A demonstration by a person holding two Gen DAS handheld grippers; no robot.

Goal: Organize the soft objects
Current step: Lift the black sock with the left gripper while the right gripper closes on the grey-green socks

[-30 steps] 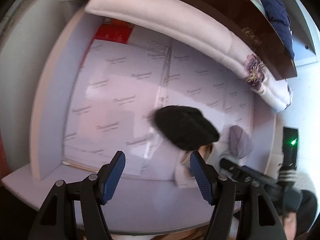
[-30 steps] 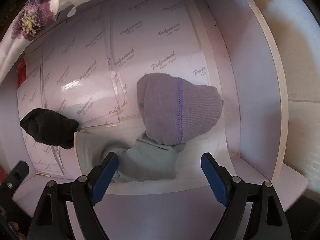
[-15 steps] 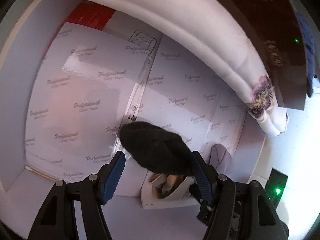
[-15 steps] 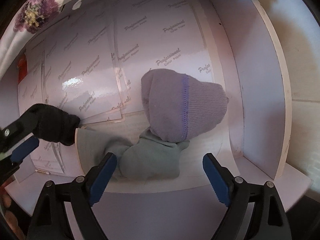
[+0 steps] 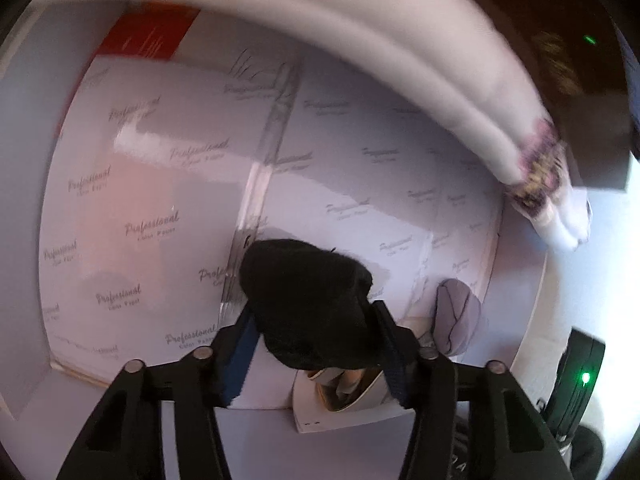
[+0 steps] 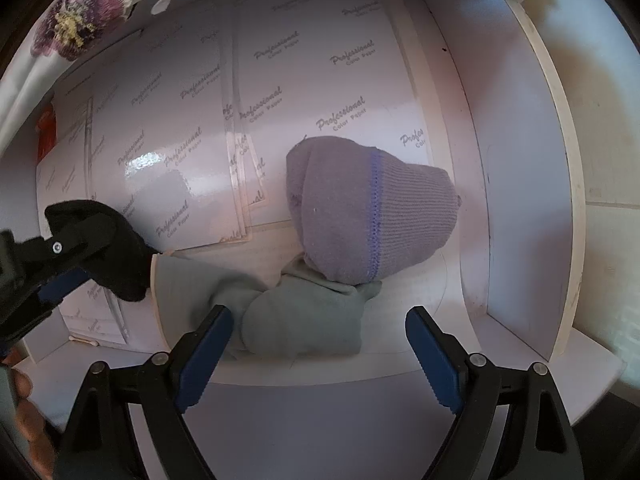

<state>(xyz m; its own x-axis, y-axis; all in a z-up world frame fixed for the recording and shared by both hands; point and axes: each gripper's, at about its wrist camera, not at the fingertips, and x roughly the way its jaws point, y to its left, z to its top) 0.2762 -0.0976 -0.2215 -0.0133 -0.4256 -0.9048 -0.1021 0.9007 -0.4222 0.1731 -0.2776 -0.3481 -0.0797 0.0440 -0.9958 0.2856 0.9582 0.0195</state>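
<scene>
A black knit hat (image 5: 308, 304) sits on the edge of a white open box (image 5: 348, 416) inside a pale cupboard shelf. My left gripper (image 5: 316, 356) has its blue-padded fingers pressed against both sides of the black hat; it shows at the left of the right wrist view (image 6: 60, 276) on the hat (image 6: 116, 248). A lilac knit hat (image 6: 368, 208) rests on a grey-green folded garment (image 6: 304, 316) in the box. My right gripper (image 6: 316, 356) is open and empty in front of that garment.
Glossy "Professional Color Paper" sheets (image 5: 160, 184) line the shelf's back wall. A white padded cloth with a purple flower (image 5: 536, 164) hangs from the shelf above. The cupboard's right wall (image 6: 520, 200) stands near the lilac hat. A dark device with a green light (image 5: 580, 380) is at the right.
My left gripper moved in toward the black hat and its fingers narrowed onto it. My right gripper stayed nearly still and open in front of the grey-green garment.
</scene>
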